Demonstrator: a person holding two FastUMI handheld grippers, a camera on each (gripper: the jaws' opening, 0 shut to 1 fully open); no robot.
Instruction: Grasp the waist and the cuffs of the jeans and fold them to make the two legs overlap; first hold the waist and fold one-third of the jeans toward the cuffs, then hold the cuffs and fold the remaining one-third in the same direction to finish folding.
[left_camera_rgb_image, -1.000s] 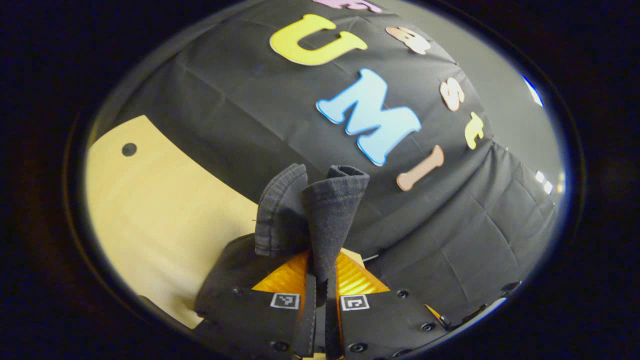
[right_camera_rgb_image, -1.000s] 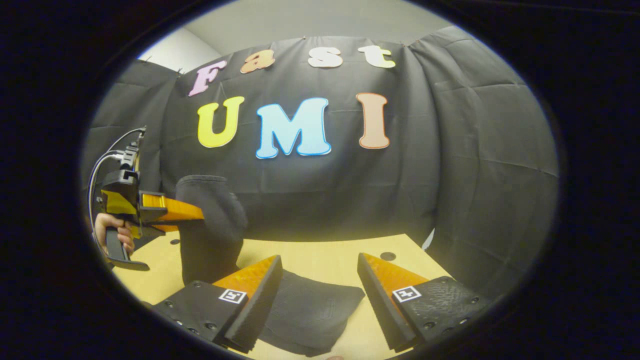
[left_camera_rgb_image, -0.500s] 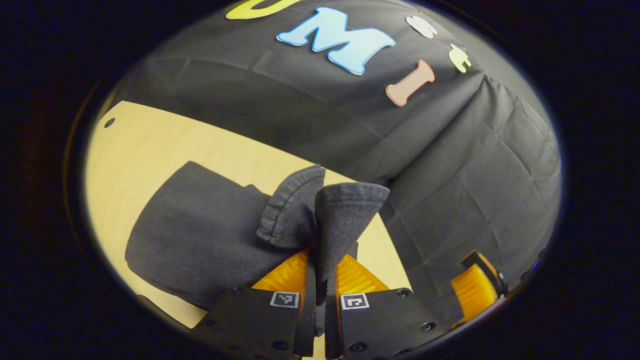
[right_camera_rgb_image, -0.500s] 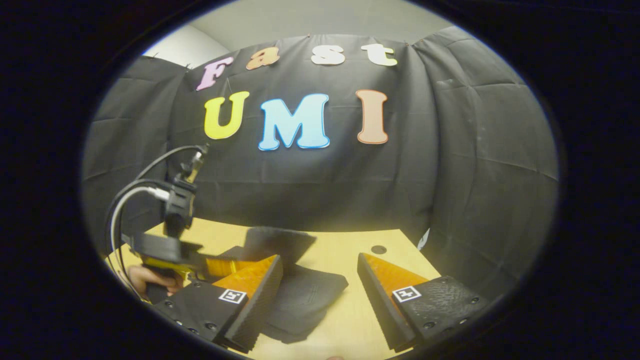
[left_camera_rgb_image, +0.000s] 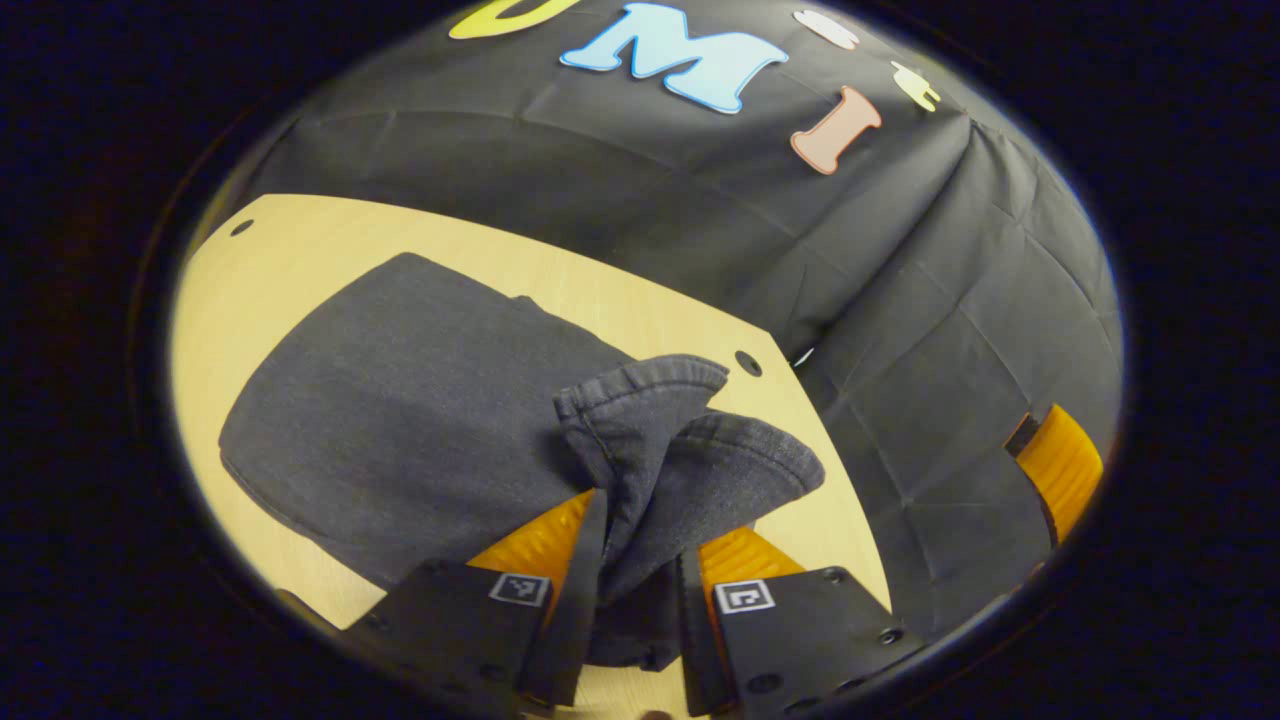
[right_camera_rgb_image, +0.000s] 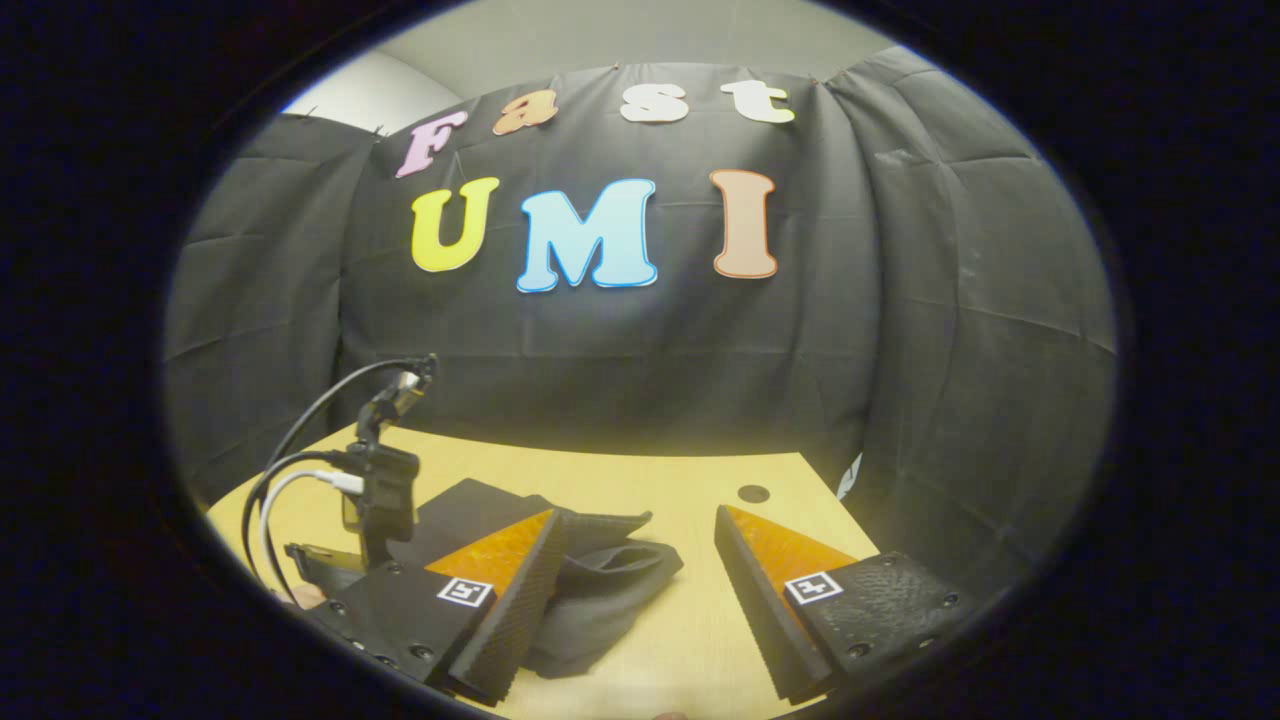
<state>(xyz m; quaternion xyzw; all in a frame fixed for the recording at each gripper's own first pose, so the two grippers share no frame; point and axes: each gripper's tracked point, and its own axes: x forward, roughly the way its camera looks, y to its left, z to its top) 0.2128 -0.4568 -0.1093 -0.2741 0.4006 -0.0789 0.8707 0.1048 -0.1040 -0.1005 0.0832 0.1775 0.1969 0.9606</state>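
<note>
Jeans of dark grey denim (left_camera_rgb_image: 400, 400) are lying folded on the pale wooden table (left_camera_rgb_image: 300, 240), cuffs (left_camera_rgb_image: 690, 440) bunching between the left gripper (left_camera_rgb_image: 630, 590)'s parted fingers, seemingly letting go. Best practice: be drawing back low, without dragging the hem. Right gripper (right_camera_rgb_image: 640, 600) is hovering spread beside the bundle. No containers are showing.

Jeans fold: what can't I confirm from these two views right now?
- Waist end of the jeans: left gripper view, covered by the top layer.
- Layer alignment: right gripper view, the right tongs finger blocks the near edge.
- Left tongs grip: fingers parted, cuff bunched between; contact unclear.
</note>
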